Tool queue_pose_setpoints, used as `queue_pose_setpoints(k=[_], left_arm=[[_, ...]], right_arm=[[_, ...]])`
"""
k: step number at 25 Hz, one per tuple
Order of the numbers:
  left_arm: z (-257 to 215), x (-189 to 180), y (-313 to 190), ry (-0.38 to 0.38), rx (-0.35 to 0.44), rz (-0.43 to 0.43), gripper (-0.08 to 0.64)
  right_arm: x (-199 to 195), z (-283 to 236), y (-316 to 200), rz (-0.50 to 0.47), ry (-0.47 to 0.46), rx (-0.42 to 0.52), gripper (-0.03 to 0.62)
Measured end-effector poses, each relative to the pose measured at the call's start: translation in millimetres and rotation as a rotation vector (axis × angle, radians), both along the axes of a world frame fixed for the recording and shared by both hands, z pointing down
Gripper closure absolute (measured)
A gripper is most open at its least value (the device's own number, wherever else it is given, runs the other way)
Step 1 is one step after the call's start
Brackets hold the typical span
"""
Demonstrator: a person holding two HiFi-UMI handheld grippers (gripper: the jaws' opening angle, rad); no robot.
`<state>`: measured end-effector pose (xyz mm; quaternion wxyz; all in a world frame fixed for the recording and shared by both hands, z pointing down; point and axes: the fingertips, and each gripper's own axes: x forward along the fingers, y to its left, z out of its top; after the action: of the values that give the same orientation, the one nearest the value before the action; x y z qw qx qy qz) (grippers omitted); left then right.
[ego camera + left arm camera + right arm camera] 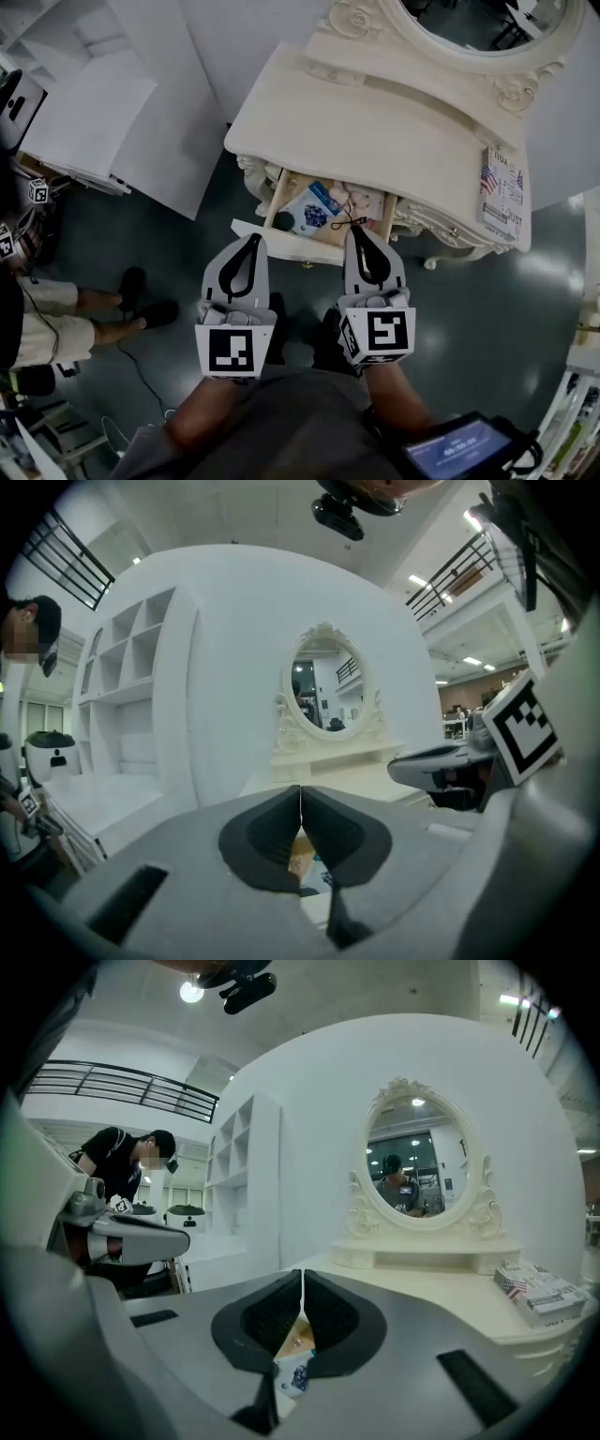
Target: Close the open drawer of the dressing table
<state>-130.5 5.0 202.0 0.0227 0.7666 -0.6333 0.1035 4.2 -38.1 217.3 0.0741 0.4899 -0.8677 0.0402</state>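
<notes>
The cream dressing table (394, 131) with an oval mirror (487, 23) stands ahead. Its drawer (281, 232) is pulled open, showing a blue-and-white packet (312, 208) and pale items inside. My left gripper (251, 241) is shut, its tips at the drawer's white front panel near the left end. My right gripper (361, 232) is also shut, tips over the drawer's front edge at the right. In the left gripper view the mirror (324, 684) sits beyond the closed left gripper (300, 789). The right gripper view shows the right gripper (302, 1274) closed, with the table top (441, 1288) behind.
A box with a flag print (502, 192) lies on the table's right end. White panels (122, 103) lean at the left. A person's legs and dark shoes (141, 295) are on the floor at the left. A person (127, 1166) stands by white shelving.
</notes>
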Motion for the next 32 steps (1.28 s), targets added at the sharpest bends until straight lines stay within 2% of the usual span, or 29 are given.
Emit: queue_pose_setpoints(k=[16, 25, 32], left_arm=[[153, -2, -2, 0.049, -0.297, 0.140, 0.543], [207, 8, 9, 0.075, -0.407, 0.191, 0.543], [224, 9, 6, 0.072, -0.437, 0.203, 0.543]], right_arm=[[0, 145, 22, 0.127, 0.063, -0.248, 0.577], [11, 198, 45, 0.166, 0.078, -0.351, 0.575], [18, 218, 42, 0.194, 0.091, -0.398, 0.575]])
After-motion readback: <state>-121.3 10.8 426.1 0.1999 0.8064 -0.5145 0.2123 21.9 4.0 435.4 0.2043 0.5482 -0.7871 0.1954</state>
